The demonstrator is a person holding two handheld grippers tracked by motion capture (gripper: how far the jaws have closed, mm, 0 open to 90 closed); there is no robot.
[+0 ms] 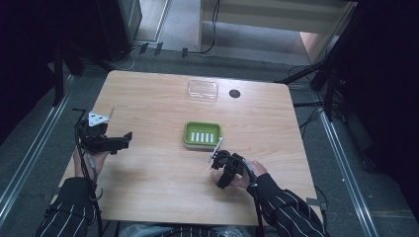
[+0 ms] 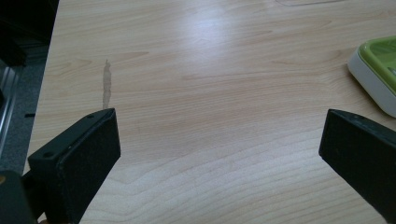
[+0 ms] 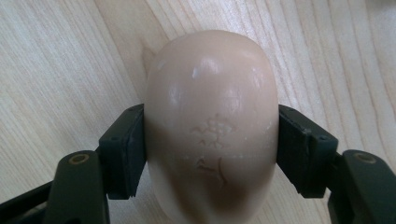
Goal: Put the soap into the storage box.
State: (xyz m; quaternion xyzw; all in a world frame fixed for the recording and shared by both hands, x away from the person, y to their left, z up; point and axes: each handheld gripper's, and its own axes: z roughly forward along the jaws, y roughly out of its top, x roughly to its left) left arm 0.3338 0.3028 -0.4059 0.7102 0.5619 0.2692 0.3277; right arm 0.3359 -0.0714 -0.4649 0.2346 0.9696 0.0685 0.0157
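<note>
Soap bar [image 3: 208, 126], near end cut off, sits clamped in right gripper [image 3: 210, 149]; left gripper [image 2: 219, 154] gapes empty.

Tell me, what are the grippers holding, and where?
The right gripper clamps a bar of soap across its two long sides. The left gripper is open, holding nothing.
</note>
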